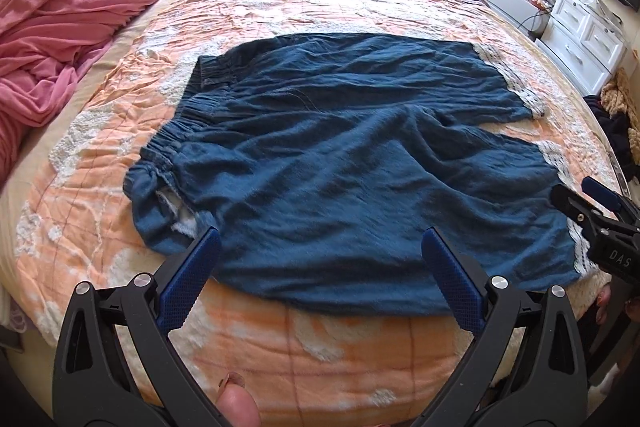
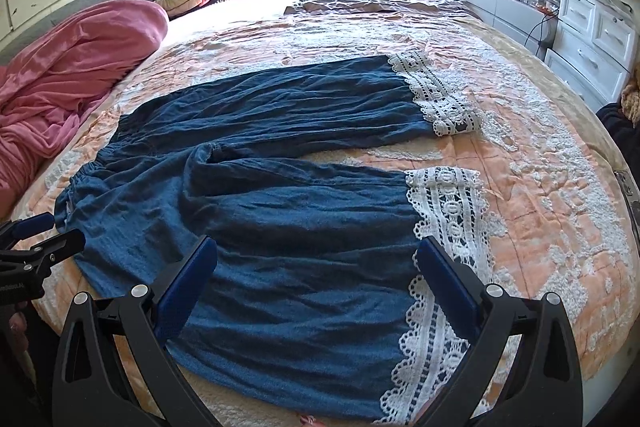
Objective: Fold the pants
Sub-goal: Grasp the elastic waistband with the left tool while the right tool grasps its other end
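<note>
Lying flat on the bed [image 1: 320,347], blue pants [image 1: 340,155] face both grippers' wide-spread, empty jaws.

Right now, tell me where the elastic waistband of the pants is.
In the left wrist view the waistband lies at the pants' left end, toward the pink blanket, just beyond the open left gripper.

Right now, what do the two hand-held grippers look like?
Both match: the left hand-held gripper and right hand-held gripper have black plastic V-shaped arms with silver rivets and blue textured finger pads. The right one's side shows white "DAS" lettering. No cables or sleeves visible.
</note>
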Demonstrator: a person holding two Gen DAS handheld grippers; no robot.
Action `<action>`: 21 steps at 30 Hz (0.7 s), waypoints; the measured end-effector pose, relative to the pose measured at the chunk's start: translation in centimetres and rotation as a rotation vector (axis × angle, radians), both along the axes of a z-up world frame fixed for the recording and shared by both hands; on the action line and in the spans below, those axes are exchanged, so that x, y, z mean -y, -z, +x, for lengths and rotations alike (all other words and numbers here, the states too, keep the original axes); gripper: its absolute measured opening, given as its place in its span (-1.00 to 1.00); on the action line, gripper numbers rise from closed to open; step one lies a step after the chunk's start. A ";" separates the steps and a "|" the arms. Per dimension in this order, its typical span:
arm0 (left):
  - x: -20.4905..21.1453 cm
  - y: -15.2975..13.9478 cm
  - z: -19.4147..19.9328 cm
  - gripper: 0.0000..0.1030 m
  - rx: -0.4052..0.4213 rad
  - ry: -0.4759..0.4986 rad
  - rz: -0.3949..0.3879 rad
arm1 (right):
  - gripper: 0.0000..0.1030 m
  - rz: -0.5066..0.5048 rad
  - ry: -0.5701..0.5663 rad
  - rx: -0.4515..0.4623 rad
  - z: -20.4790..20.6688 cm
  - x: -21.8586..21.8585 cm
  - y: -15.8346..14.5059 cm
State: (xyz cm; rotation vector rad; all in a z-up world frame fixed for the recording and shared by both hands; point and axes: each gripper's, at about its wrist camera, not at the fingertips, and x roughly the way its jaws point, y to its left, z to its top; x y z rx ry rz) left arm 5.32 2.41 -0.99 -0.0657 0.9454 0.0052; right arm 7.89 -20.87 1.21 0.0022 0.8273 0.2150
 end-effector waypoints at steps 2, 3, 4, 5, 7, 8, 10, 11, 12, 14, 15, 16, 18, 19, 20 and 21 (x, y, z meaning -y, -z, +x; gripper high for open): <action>-1.1 0.0 1.1 0.84 -0.003 -0.010 0.002 | 0.92 -0.003 0.003 0.001 1.1 0.3 -0.1; -1.6 -0.1 1.5 0.84 -0.004 -0.015 0.000 | 0.92 -0.004 0.002 0.002 1.7 0.4 -0.1; -2.4 -0.2 2.1 0.84 -0.005 -0.021 -0.001 | 0.92 -0.001 -0.002 0.002 2.2 0.4 -0.2; -3.1 -0.3 2.6 0.84 -0.007 -0.028 0.002 | 0.92 0.004 -0.007 -0.001 2.9 0.4 -0.3; -4.4 -0.6 3.6 0.84 -0.005 -0.044 0.001 | 0.92 0.012 -0.031 -0.006 4.1 -0.1 -0.5; -5.2 -0.9 4.2 0.84 -0.001 -0.054 0.002 | 0.92 0.013 -0.050 -0.011 4.8 -0.6 -0.7; -6.8 -1.3 5.7 0.84 0.007 -0.071 0.008 | 0.92 0.024 -0.107 -0.016 6.4 -1.8 -1.1; -7.7 -1.5 6.6 0.84 0.016 -0.078 0.017 | 0.92 0.026 -0.128 -0.020 7.3 -2.4 -1.4; -8.3 -1.6 7.3 0.84 0.022 -0.079 0.025 | 0.92 0.027 -0.155 -0.029 8.3 -3.1 -1.6; -9.4 -1.5 9.2 0.84 0.022 -0.073 0.055 | 0.92 0.029 -0.236 -0.046 10.6 -4.9 -2.0; -9.9 -1.4 10.0 0.84 0.023 -0.064 0.065 | 0.92 0.025 -0.275 -0.050 11.8 -5.8 -2.2; -10.4 -1.2 11.0 0.84 0.027 -0.050 0.072 | 0.92 0.014 -0.314 -0.049 13.1 -6.7 -2.3; -11.0 -0.7 12.5 0.84 0.023 -0.024 0.071 | 0.92 -0.026 -0.399 -0.053 15.8 -8.6 -2.2; -11.2 -0.3 13.4 0.84 0.015 -0.006 0.069 | 0.92 -0.046 -0.429 -0.057 17.0 -9.4 -2.0; -11.3 -0.1 13.9 0.84 0.010 0.008 0.071 | 0.92 -0.070 -0.453 -0.061 18.5 -10.3 -1.7; -11.5 0.2 14.6 0.84 0.005 0.007 0.074 | 0.92 -0.084 -0.472 -0.067 19.8 -11.0 -1.4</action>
